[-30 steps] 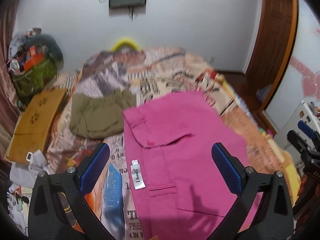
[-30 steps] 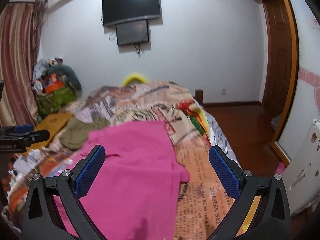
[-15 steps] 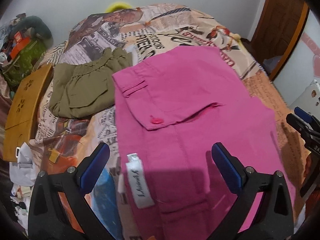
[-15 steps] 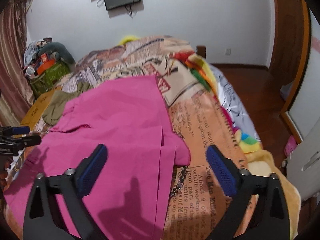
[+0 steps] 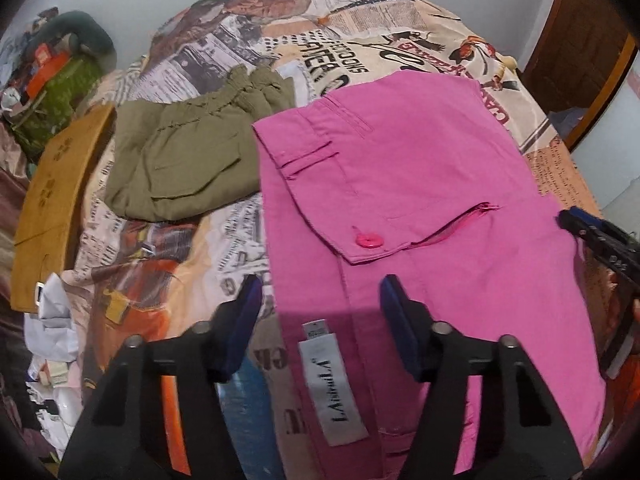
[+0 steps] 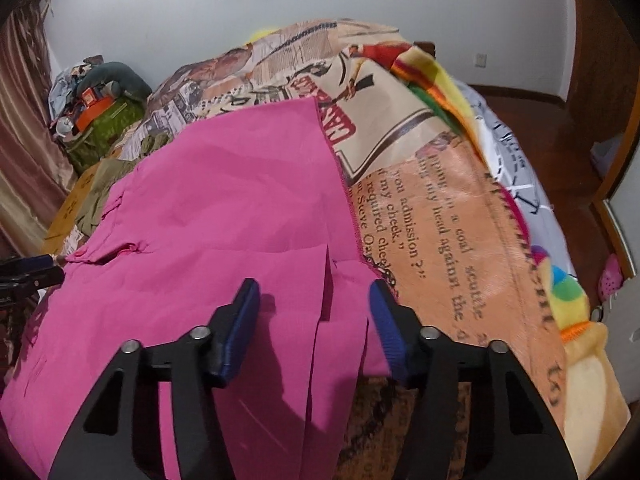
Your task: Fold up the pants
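Pink pants (image 5: 400, 184) lie flat on the bed, waistband toward the left, with a pink button (image 5: 366, 241) and a white label (image 5: 334, 384). My left gripper (image 5: 320, 304) is open, its blue pads straddling the waistband edge near the label, low over the cloth. My right gripper (image 6: 314, 312) is open, low over the leg hems of the pink pants (image 6: 224, 216), straddling the slit between the two legs. The right gripper's tips show at the right edge of the left wrist view (image 5: 592, 236).
Folded olive shorts (image 5: 188, 160) lie left of the pink pants on the newspaper-print bedspread (image 5: 320, 52). A yellow-brown board (image 5: 52, 200) and clutter sit at the left bedside. A striped plush blanket (image 6: 560, 292) hangs at the bed's right edge.
Both grippers have dropped toward the pants and tilted down. Both jaws have narrowed from wide open to a smaller gap around the cloth edges.
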`<state>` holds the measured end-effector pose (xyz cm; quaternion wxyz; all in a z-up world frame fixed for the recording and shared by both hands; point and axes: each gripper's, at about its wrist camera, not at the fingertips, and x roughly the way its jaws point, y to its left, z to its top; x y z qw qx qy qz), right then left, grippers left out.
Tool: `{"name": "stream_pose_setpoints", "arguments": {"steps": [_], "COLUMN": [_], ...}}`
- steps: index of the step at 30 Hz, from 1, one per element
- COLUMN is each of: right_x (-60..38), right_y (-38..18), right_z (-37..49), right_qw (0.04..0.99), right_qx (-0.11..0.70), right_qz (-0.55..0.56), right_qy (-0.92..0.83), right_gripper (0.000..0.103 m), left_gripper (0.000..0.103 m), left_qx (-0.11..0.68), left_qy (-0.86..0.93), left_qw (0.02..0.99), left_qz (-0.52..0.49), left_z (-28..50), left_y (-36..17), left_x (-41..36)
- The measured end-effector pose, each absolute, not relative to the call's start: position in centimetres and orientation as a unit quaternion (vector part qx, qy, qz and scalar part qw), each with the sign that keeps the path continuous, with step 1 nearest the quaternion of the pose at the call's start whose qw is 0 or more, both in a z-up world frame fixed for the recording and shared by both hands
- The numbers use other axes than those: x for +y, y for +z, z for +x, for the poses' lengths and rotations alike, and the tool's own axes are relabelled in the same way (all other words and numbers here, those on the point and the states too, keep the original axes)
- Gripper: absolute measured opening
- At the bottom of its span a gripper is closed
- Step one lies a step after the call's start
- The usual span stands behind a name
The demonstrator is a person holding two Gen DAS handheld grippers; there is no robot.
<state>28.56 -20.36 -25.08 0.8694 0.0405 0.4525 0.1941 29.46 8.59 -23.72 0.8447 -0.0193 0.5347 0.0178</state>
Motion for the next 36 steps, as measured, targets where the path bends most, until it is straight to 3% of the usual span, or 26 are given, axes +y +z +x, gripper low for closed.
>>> {"name": "stream_pose_setpoints", "arguments": {"steps": [2,5,8,15,21,30,35,36], "right_x": [-20.0,-19.7,-19.5,-18.6,-18.6,-18.7,-18.8,-18.7], "right_y": [-25.5,-26.2,-26.7,-27.5,-27.8,-28.2,-28.5,-28.6], "right_z": [28.8,29.1,29.5,29.8,29.7,29.4,29.4,29.4], "right_qw": [0.866,0.859,0.849,0.84,0.845,0.852,0.85,0.849], "right_qx": [0.458,0.468,0.476,0.485,0.483,0.479,0.486,0.487], "right_qz": [0.035,0.031,0.043,0.03,0.003,-0.076,-0.091,-0.094], "right_qy": [0.199,0.206,0.226,0.24,0.23,0.194,0.184,0.183], "right_gripper": [0.047,0.042,0.029,0.02,0.006,0.0,0.0,0.0], "left_gripper": [0.043,0.043,0.043,0.043,0.042,0.043,0.051,0.058], "left_qx": [0.542,0.545,0.548,0.564,0.557,0.553,0.541,0.538], "left_qy": [-0.001,-0.004,-0.009,-0.035,-0.028,-0.004,0.007,0.014], "left_qw": [0.84,0.838,0.836,0.822,0.829,0.833,0.841,0.843], "left_qz": [-0.033,-0.031,-0.027,-0.071,-0.047,-0.007,0.014,0.022], "left_z": [29.8,30.1,30.3,30.8,30.6,31.1,30.8,30.8], "left_y": [-23.7,-23.9,-24.0,-25.5,-25.8,-26.4,-26.6,-26.7], "left_x": [8.5,8.3,8.2,8.9,8.1,8.5,8.1,8.1]}}
